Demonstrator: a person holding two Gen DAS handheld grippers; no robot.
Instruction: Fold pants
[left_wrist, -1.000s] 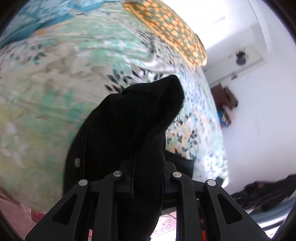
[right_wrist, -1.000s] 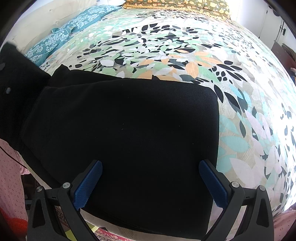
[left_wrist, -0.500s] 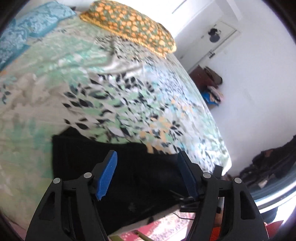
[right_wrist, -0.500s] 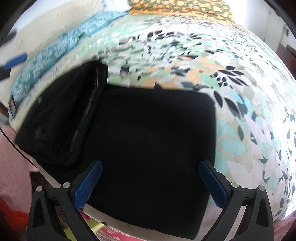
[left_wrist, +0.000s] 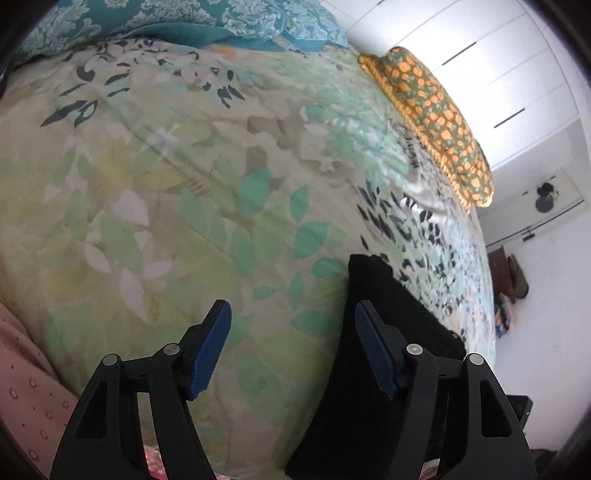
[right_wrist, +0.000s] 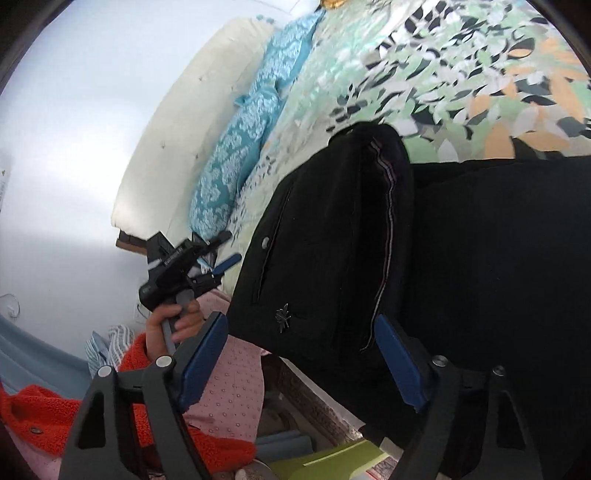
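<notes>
The black pants (right_wrist: 461, 251) lie folded on the leaf-print bedspread (right_wrist: 461, 62) near the bed's front edge. Their waist part, with a pocket, a button and a striped inner band, lies folded over on the left. In the left wrist view the pants (left_wrist: 388, 332) show at lower right, behind the right finger. My left gripper (left_wrist: 293, 347) is open and empty above the bedspread (left_wrist: 184, 184), left of the pants; it also shows in the right wrist view (right_wrist: 225, 266), held in a hand. My right gripper (right_wrist: 299, 362) is open and empty, over the waist part's near edge.
Teal patterned pillows (left_wrist: 184, 18) and an orange-dotted pillow (left_wrist: 436, 122) lie at the bed's far end. A white headboard (right_wrist: 177, 122) runs along the left. The person's orange sleeve (right_wrist: 55, 417) and pink clothing (right_wrist: 229, 387) are below, with a green object (right_wrist: 332, 461) by the bed's edge.
My left gripper let go of the pants, opened and drew away to the left. The waist part now lies folded over the rest. My right gripper swung left, still open.
</notes>
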